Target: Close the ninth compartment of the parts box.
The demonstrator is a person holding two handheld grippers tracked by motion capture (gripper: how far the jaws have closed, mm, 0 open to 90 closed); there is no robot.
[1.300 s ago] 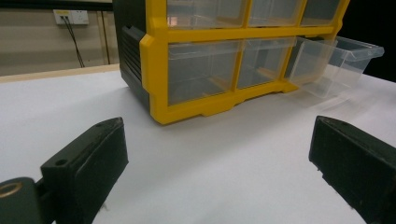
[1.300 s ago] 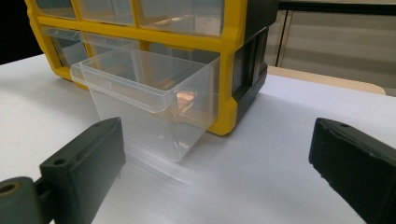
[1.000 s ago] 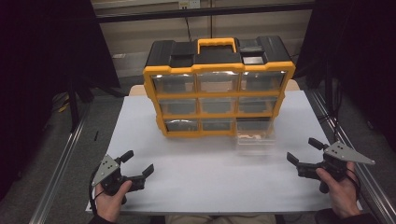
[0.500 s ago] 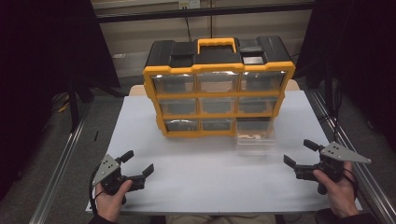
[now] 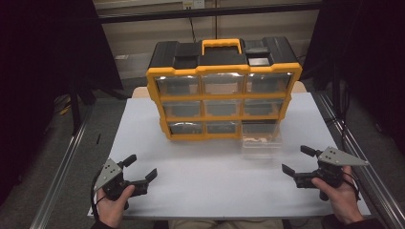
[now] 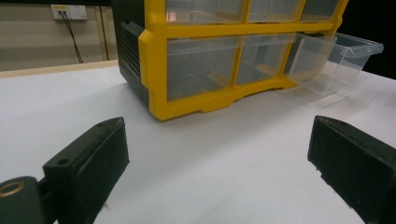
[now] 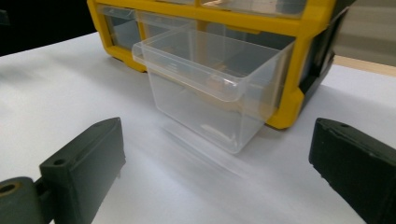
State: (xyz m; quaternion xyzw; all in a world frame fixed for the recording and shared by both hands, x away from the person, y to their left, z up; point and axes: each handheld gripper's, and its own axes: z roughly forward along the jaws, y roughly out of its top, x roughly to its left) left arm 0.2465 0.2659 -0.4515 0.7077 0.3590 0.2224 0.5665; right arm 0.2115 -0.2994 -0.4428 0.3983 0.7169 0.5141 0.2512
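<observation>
Both grippers' fingers apart, empty | clear drawer (image 5: 260, 142) pulled from organizer (image 5: 223, 86), long axis toward person.

Setting: I operate in a lab test cell | white tabletop (image 5: 210, 176) edged by aluminium rails (image 5: 64, 167) | black curtains (image 5: 43, 62) on both sides | wall socket (image 6: 68, 11) with hanging cables

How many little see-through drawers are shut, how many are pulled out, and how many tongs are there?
Shut clear drawers: 8
Pulled-out clear drawer: 1
Tongs, left tongs and right tongs: 2
Yellow and black drawer box: 1
Total: 12
</observation>
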